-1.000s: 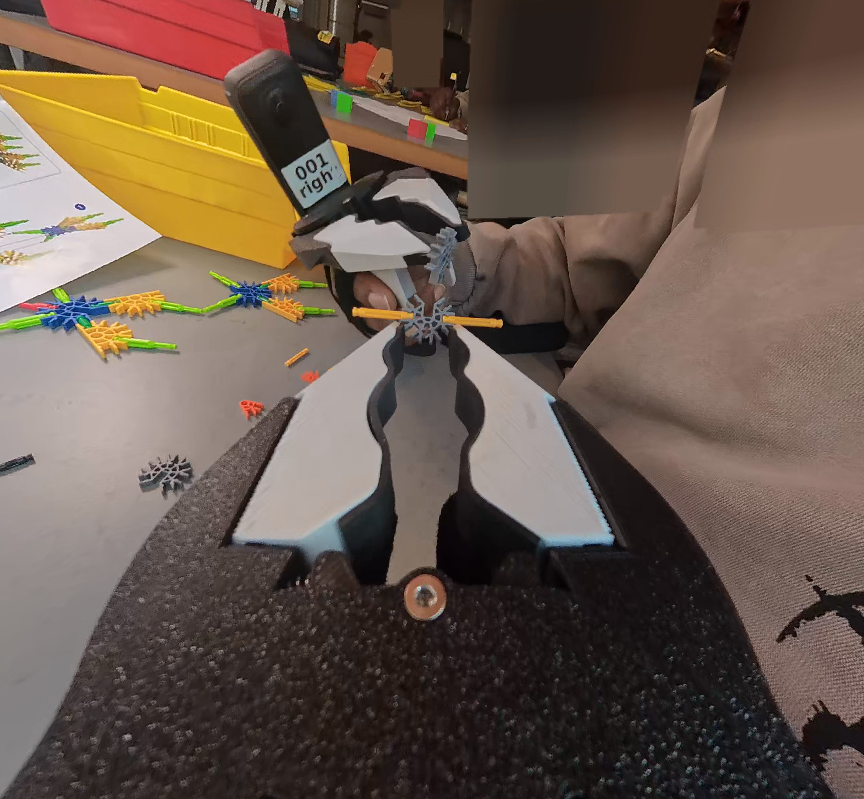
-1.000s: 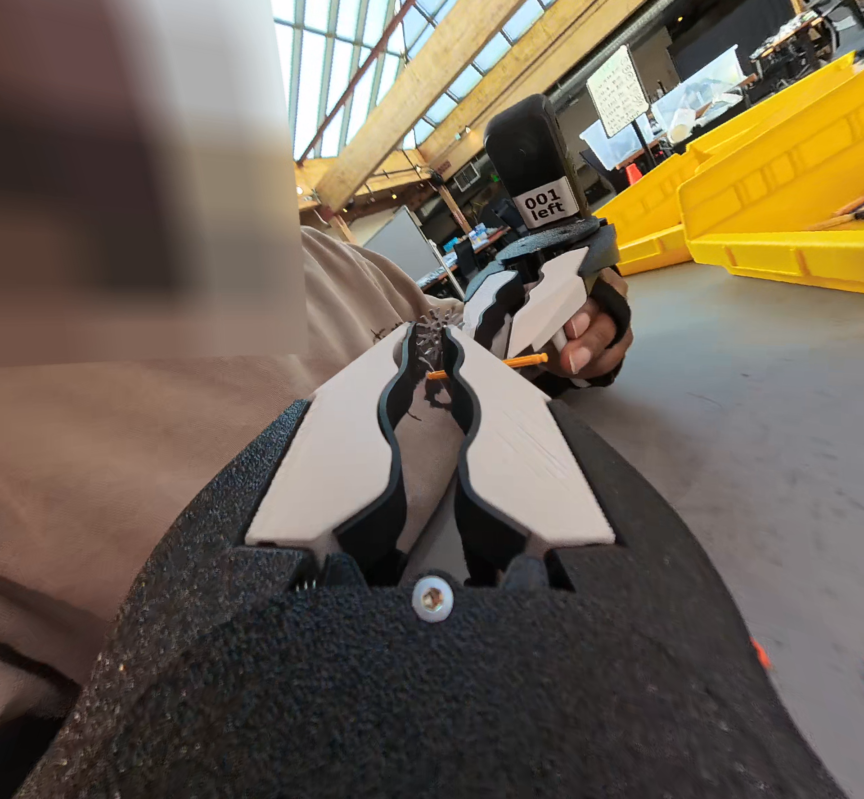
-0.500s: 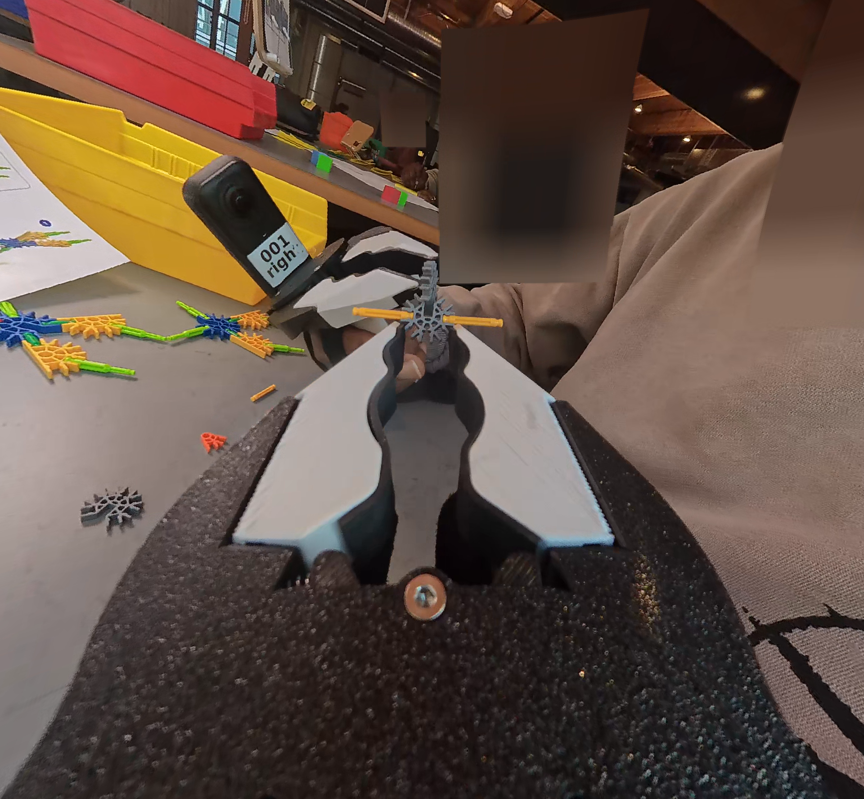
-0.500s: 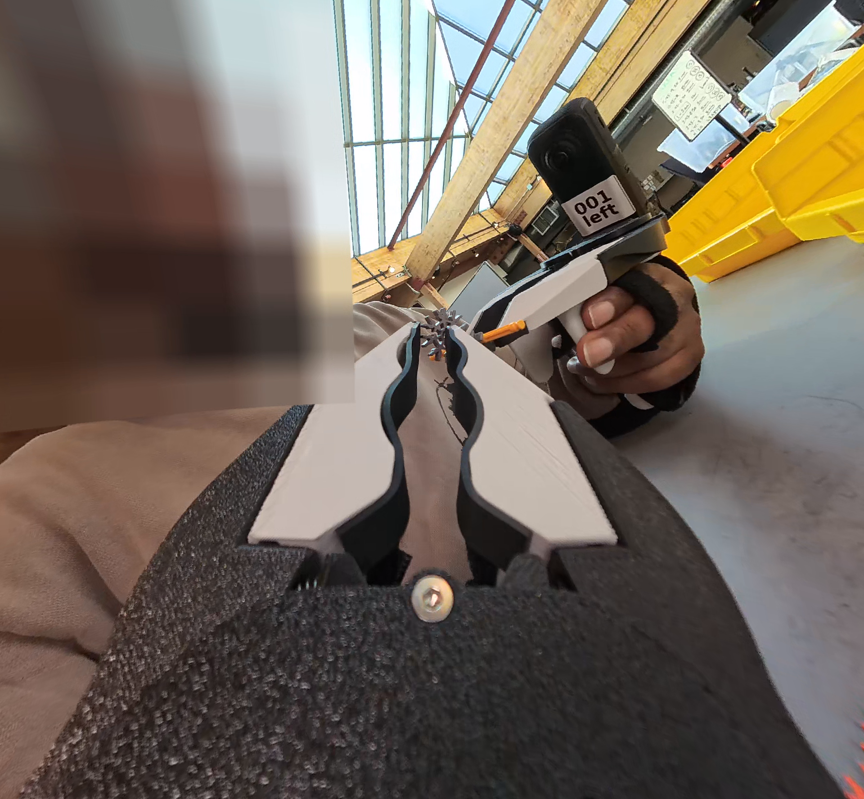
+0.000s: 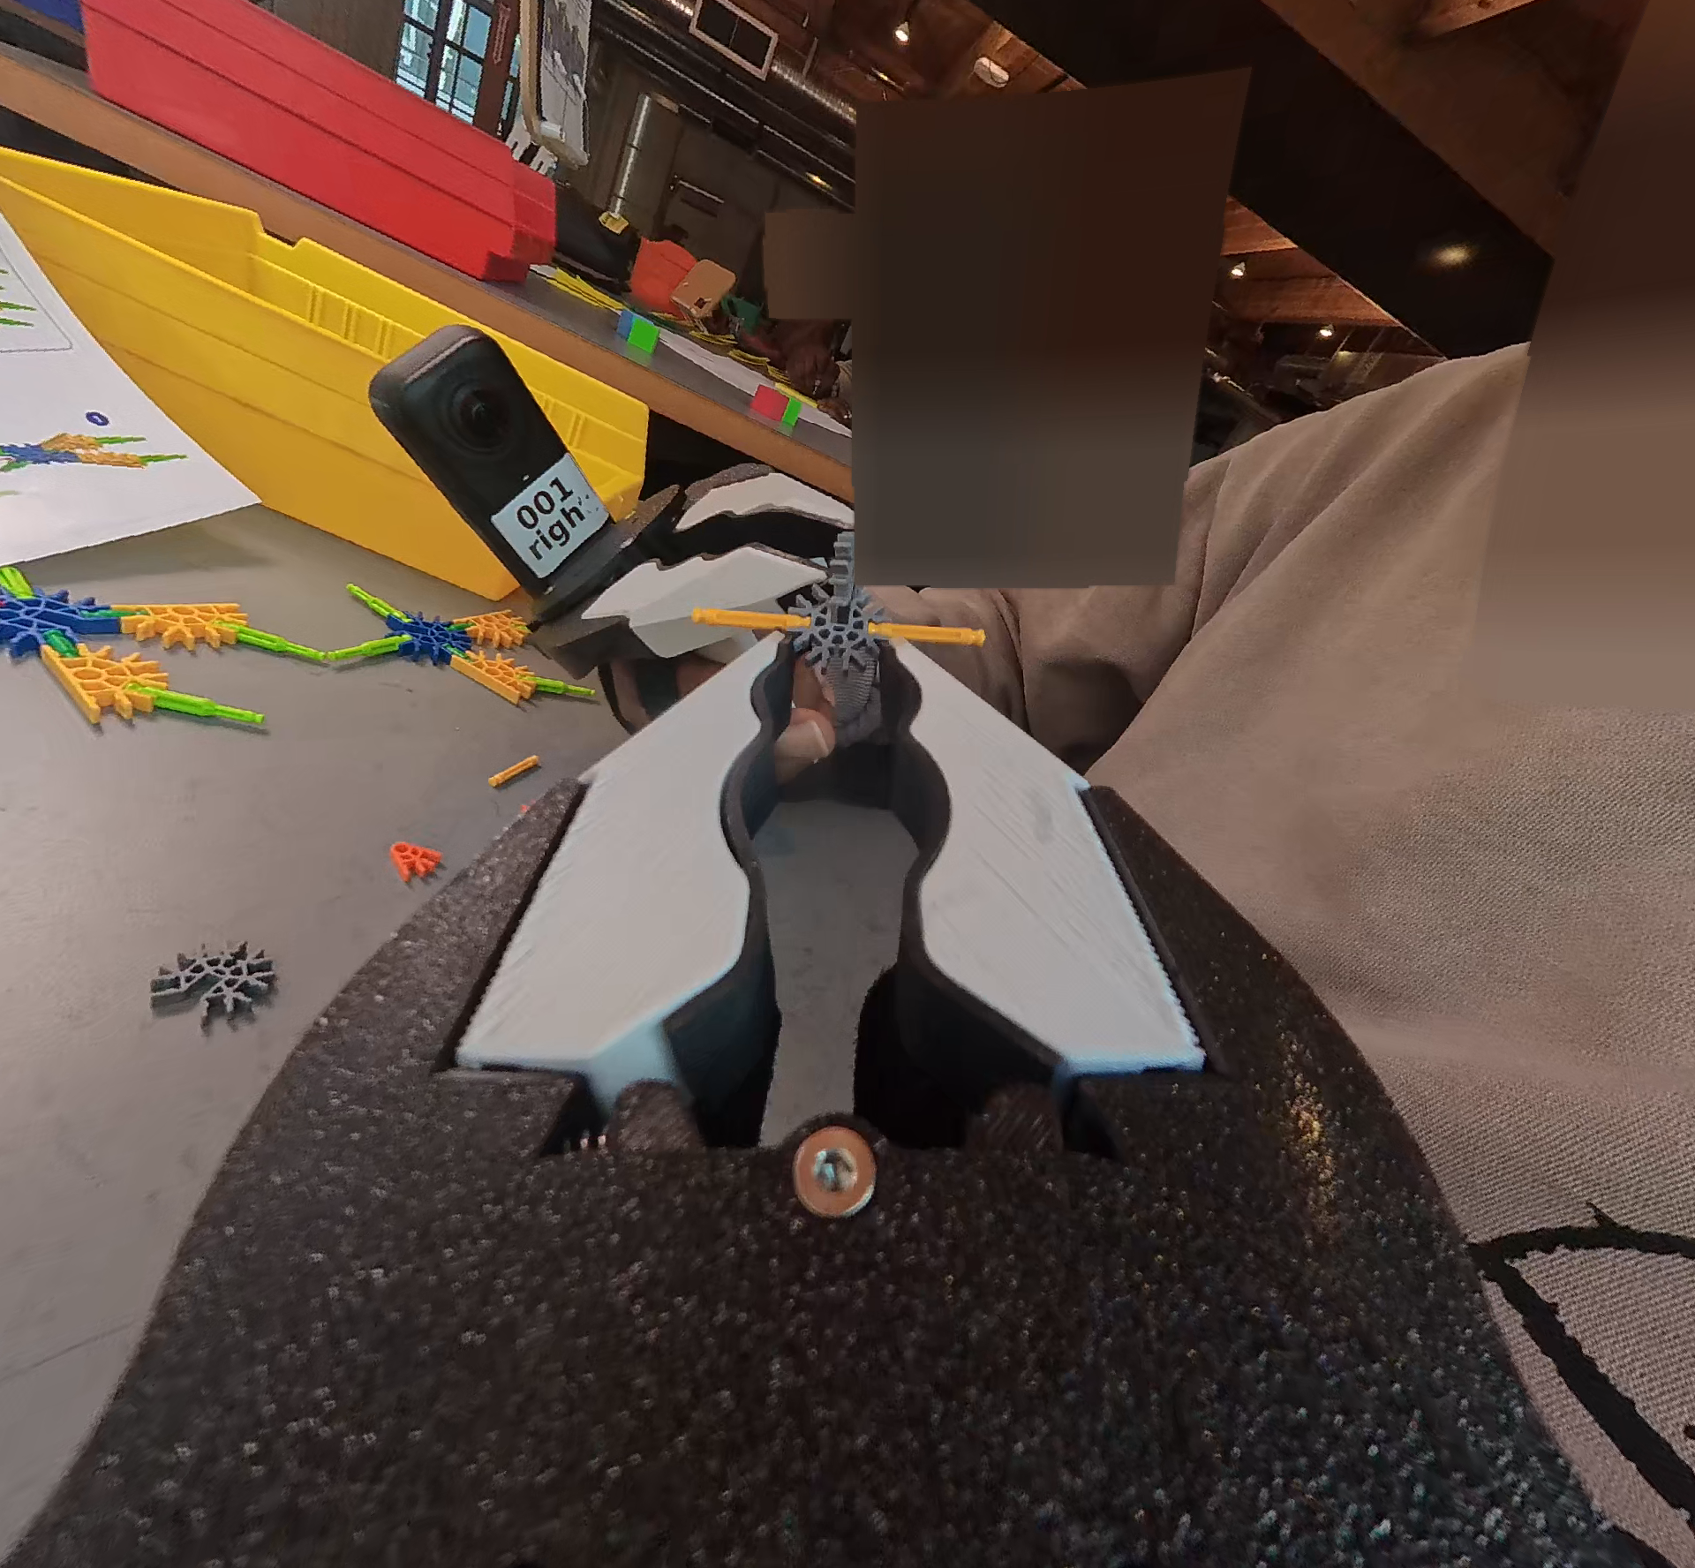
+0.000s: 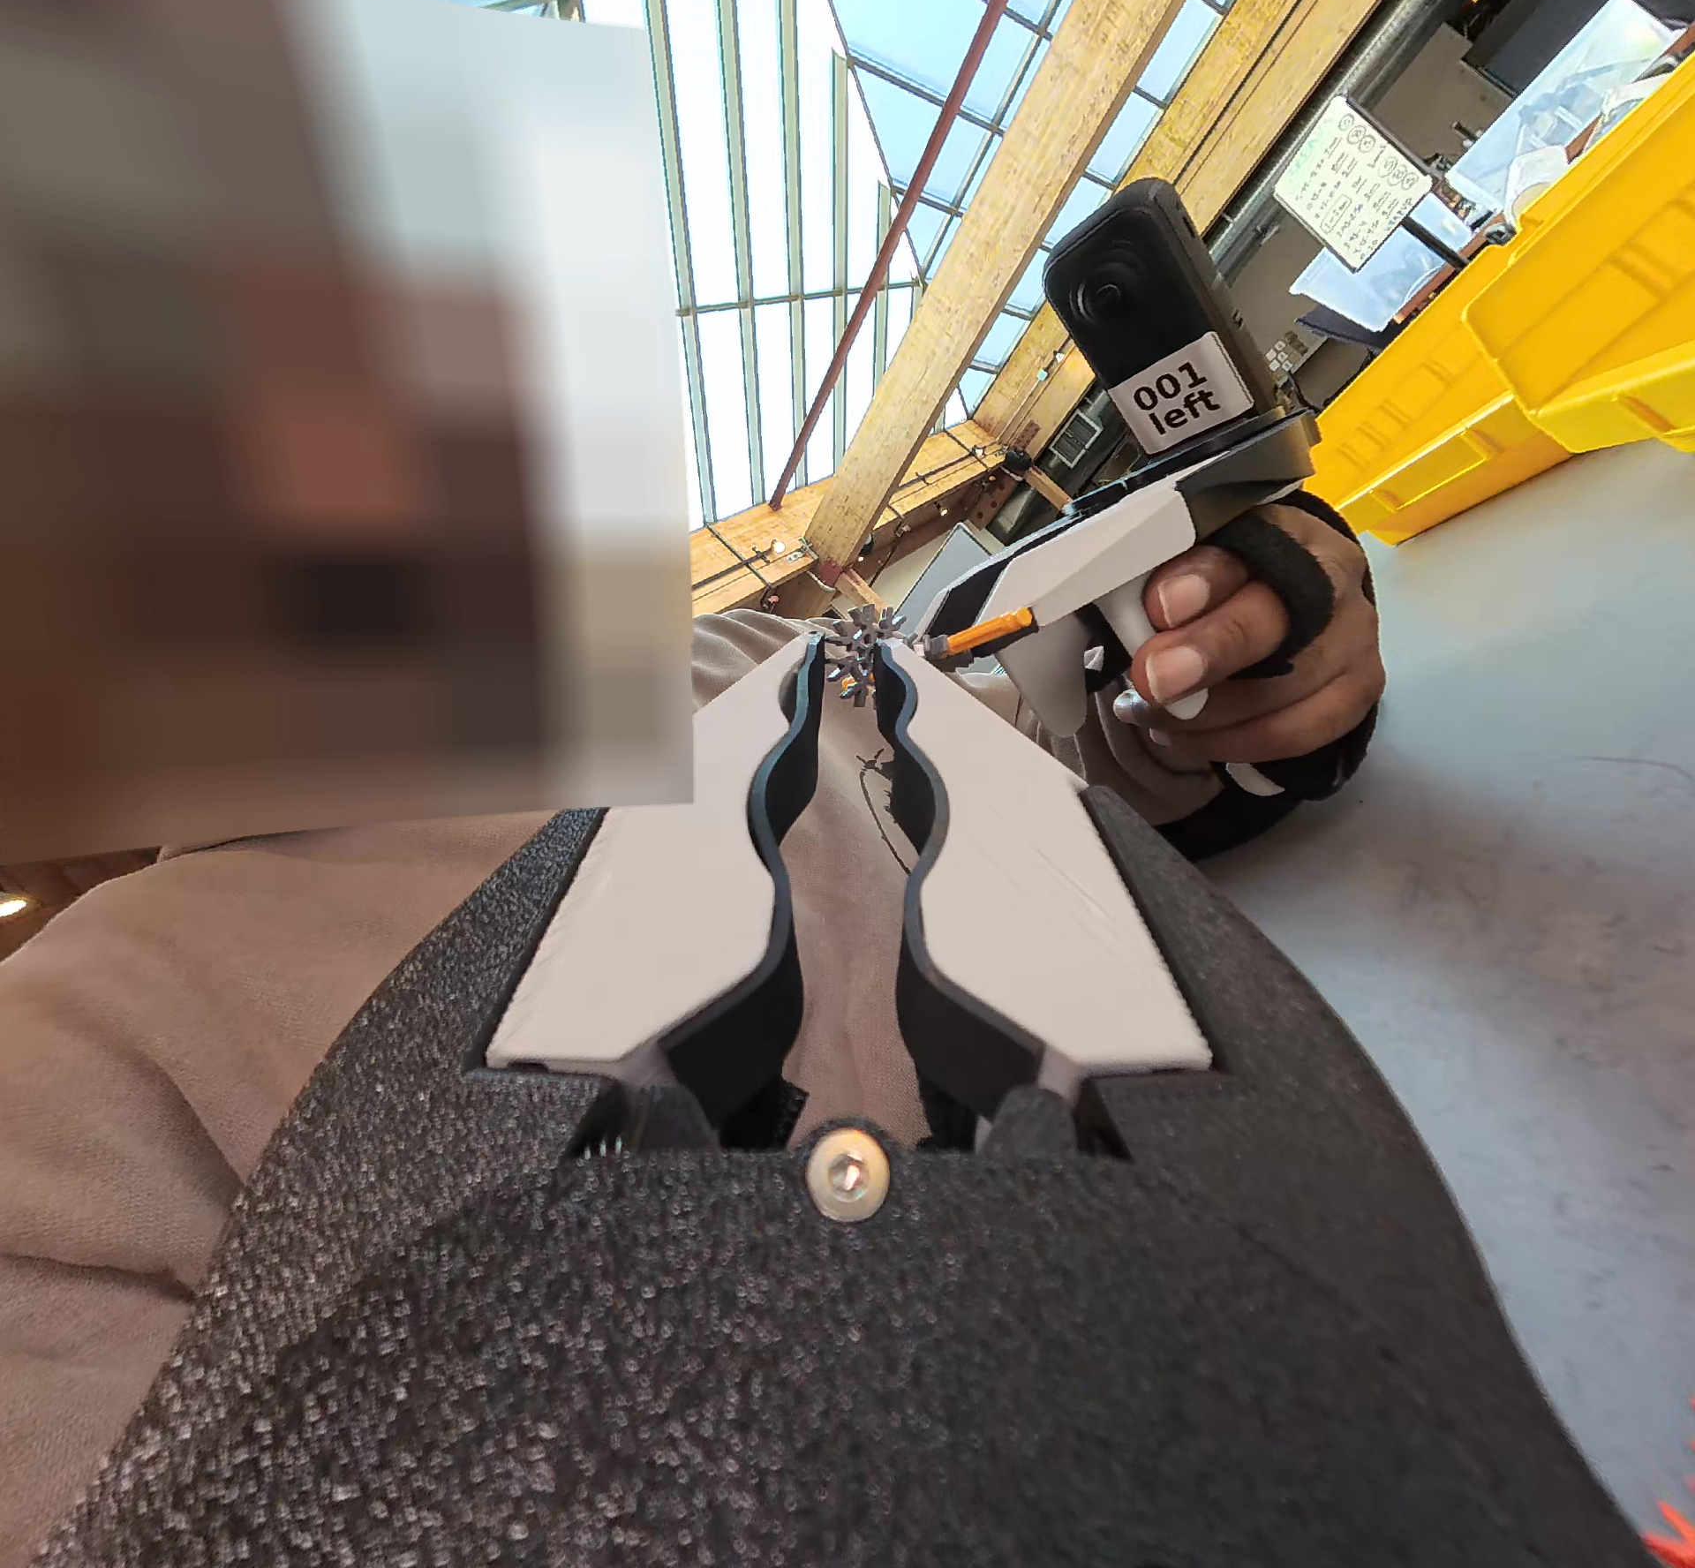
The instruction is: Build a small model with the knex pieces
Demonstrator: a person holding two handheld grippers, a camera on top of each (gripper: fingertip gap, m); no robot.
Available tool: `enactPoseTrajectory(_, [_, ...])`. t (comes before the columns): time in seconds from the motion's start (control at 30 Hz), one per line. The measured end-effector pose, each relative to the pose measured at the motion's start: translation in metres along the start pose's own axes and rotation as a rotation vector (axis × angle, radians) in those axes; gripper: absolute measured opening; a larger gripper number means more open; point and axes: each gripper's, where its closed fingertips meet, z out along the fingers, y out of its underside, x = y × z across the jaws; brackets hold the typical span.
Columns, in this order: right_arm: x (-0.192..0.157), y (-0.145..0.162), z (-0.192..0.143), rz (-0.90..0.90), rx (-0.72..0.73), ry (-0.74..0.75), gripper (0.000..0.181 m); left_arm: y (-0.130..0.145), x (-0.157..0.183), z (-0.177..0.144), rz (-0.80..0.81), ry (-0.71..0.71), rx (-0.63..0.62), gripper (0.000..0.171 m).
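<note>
My left gripper (image 5: 836,653) is shut on a grey snowflake connector (image 5: 836,627) with an orange rod (image 5: 926,632) sticking out on each side. It holds this above the grey table (image 5: 275,836), close to the person's beige sweatshirt. My right gripper (image 6: 846,653) is shut on a second grey snowflake connector (image 6: 862,648). In the left wrist view this second connector (image 5: 842,565) stands edge-on just above and behind the first, touching or nearly touching it. The left gripper also shows in the right wrist view (image 6: 1073,579), with an orange rod (image 6: 991,630) at its tips.
On the table to the left lie two blue, orange and green assemblies (image 5: 431,634) (image 5: 83,634), a loose grey connector (image 5: 216,978), a small orange piece (image 5: 415,859), a short orange rod (image 5: 514,770) and a printed sheet (image 5: 92,460). A yellow bin (image 5: 275,368) and red bins (image 5: 303,102) stand behind. My two grippers' fingertips are within a few centimetres of each other. The small orange piece (image 5: 415,859) is about equally far from each gripper, around 15 cm.
Both grippers have risen and tilted upward, each still shut on its connector. The right gripper's connector has come down close against the left one's.
</note>
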Motion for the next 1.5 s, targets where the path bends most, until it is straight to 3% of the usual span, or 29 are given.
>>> enactPoseTrajectory(0.67, [0.003, 0.0, -0.001, -0.055, -0.009, 0.045, 0.001, -0.001, 0.0, -0.003, 0.025, -0.017, -0.011, 0.018])
enactPoseTrajectory(0.9, [0.008, 0.003, -0.005, -0.196, -0.096, 0.175, 0.001, 0.007, -0.009, -0.01, 0.069, -0.083, -0.08, 0.018])
enactPoseTrajectory(1.07, [0.031, 0.026, -0.038, -0.576, -0.478, 0.587, 0.001, 0.07, -0.046, -0.029, 0.271, -0.321, -0.489, 0.018])
enactPoseTrajectory(1.13, [0.053, 0.04, -0.062, -0.703, -0.687, 0.786, 0.001, 0.097, -0.055, -0.032, 0.297, -0.35, -0.629, 0.018])
enactPoseTrajectory(1.2, [0.07, 0.055, -0.075, -0.787, -0.855, 0.887, 0.001, 0.114, -0.059, -0.031, 0.306, -0.355, -0.704, 0.018])
enactPoseTrajectory(1.33, [0.088, 0.078, -0.088, -0.919, -1.117, 0.933, 0.001, 0.126, -0.066, -0.034, 0.318, -0.385, -0.777, 0.019])
enactPoseTrajectory(1.5, [0.087, 0.089, -0.095, -0.977, -1.246, 0.903, 0.002, 0.126, -0.066, -0.036, 0.297, -0.393, -0.763, 0.019])
